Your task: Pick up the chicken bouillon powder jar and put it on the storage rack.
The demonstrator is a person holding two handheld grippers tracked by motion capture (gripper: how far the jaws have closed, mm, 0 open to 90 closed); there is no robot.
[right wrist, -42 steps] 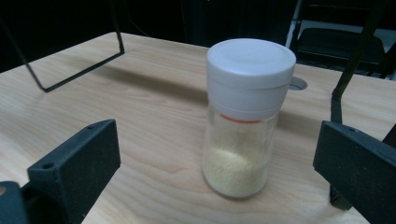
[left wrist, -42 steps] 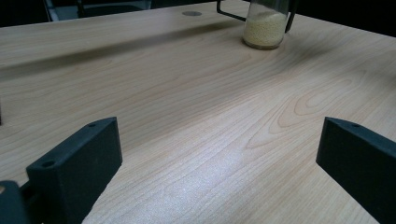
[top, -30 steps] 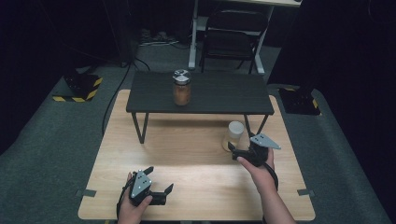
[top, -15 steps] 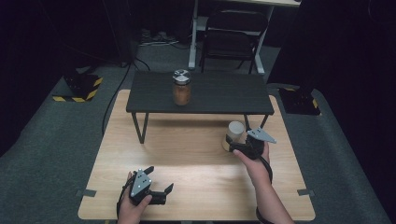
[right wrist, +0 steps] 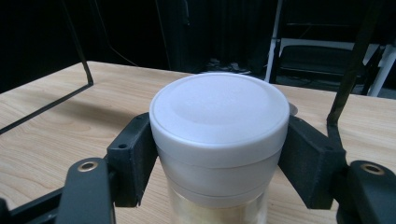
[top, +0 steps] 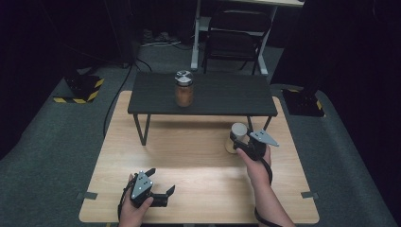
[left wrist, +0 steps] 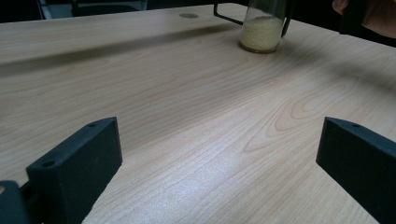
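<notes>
A glass jar [top: 238,134] with a white lid [right wrist: 218,116] and yellow grains [left wrist: 261,33] stands on the wooden table [top: 198,165], at its right, under the front edge of a black shelf. My right gripper [top: 239,143] has just been closing its jaws, and both pads now press on the jar just below the lid [right wrist: 217,161]. My left gripper [top: 161,181] rests near the table's front left edge, open, with bare wood between its jaws [left wrist: 219,154]. A second jar [top: 184,89] with brown contents stands on the shelf.
The black shelf [top: 222,97] on thin metal legs spans the back of the table. One leg [right wrist: 348,79] rises just right of the held jar. A chair [top: 236,42] and cables sit on the floor beyond.
My right gripper moved slightly forward around the white-lidded jar and its jaws closed on it. The left gripper has stayed where it was.
</notes>
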